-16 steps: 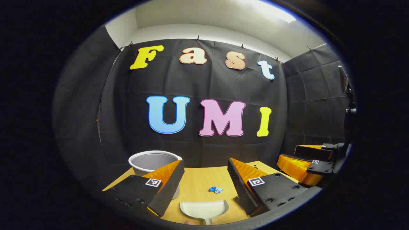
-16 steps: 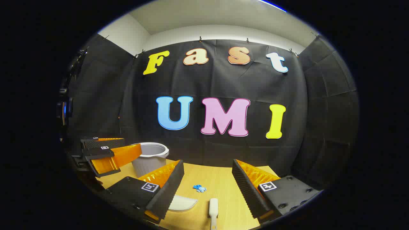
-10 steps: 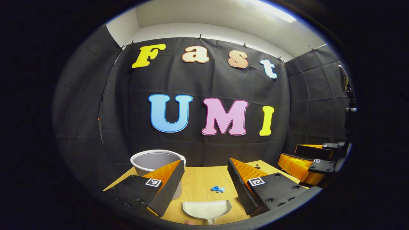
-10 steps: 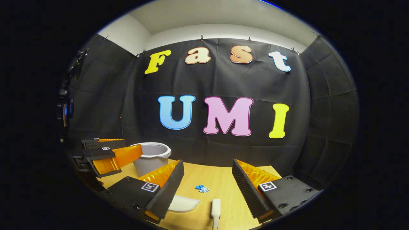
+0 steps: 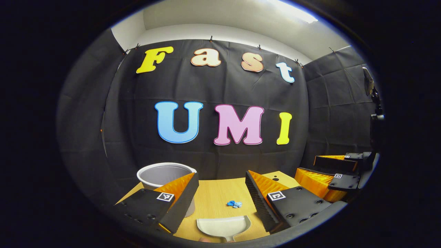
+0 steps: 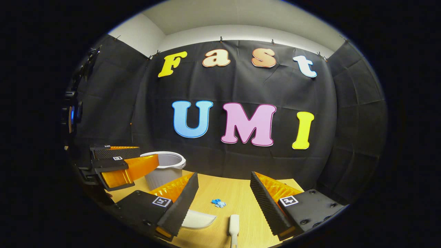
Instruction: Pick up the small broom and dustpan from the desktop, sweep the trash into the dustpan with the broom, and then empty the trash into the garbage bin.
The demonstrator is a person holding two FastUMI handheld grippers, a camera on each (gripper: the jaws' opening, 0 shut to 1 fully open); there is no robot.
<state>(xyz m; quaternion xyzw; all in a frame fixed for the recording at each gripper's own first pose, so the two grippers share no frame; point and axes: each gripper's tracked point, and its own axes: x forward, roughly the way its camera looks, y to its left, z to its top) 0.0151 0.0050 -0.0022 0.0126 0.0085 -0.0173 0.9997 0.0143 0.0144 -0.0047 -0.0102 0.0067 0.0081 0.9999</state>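
A white dustpan (image 5: 223, 227) lies on the wooden desktop (image 5: 213, 198) just in front of my open left gripper (image 5: 221, 183), with its handle toward me. Small blue trash (image 5: 234, 204) rests beyond it. The grey garbage bin (image 5: 164, 174) stands at the back left, partly behind a finger. In the right gripper view, my open right gripper (image 6: 223, 182) hovers above the desktop (image 6: 237, 196); the white broom handle (image 6: 234, 225) lies below between its fingers, the dustpan's edge (image 6: 200, 219) to the left, the blue trash (image 6: 218, 203) ahead, the bin (image 6: 165, 168) at left.
The right gripper (image 5: 332, 174) hangs off the desk's right side in the left gripper view. The left gripper (image 6: 119, 167) hangs at the left, in front of the bin, in the right gripper view. Black booth walls close in the back and sides.
Both grippers have shifted only slightly; the scene drifts a little in each view. Nothing on the desk has moved, and both stay open.
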